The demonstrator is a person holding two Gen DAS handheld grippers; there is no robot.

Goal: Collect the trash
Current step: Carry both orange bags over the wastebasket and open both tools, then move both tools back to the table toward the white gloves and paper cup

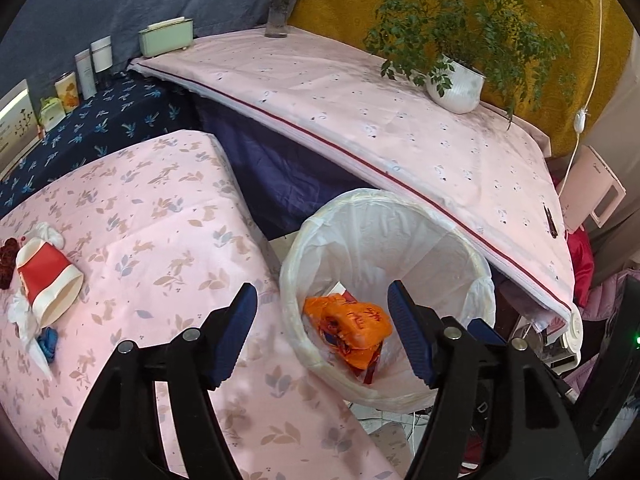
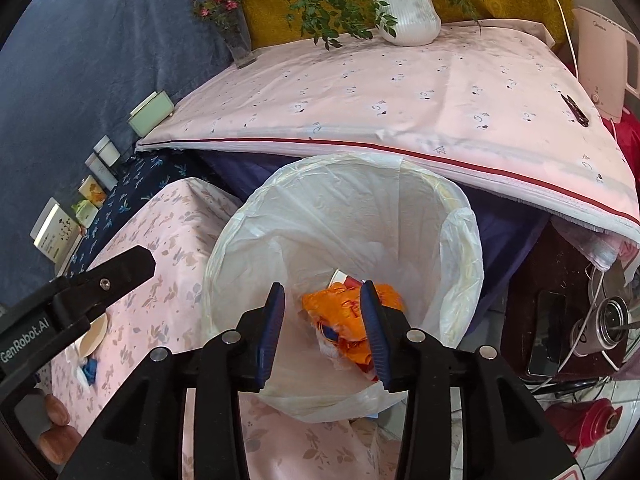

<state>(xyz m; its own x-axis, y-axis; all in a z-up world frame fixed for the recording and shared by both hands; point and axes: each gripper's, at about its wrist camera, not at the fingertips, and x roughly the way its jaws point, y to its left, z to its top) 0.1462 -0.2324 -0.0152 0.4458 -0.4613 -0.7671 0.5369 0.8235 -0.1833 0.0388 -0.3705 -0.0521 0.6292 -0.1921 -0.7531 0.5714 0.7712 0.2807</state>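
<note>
A white-lined trash bin (image 1: 472, 268) stands beside the pink floral table (image 1: 168, 240). An orange plastic wrapper (image 1: 348, 324) lies inside it, also in the right wrist view (image 2: 344, 312). My left gripper (image 1: 322, 332) is open and empty above the table edge and bin rim. My right gripper (image 2: 322, 332) is open and empty over the bin (image 2: 280, 224). On the table's left lie a tipped red and white paper cup (image 1: 46, 280), white crumpled tissue (image 1: 28, 328) and a blue scrap (image 1: 47, 342).
A higher pink-covered surface (image 1: 380, 120) behind the bin holds a potted plant (image 1: 456, 84), a glass vase (image 1: 280, 8) and a tissue box (image 1: 166, 36). Boxes and bottles (image 1: 80, 76) stand at the far left. Cables and clutter (image 2: 592, 320) lie right of the bin.
</note>
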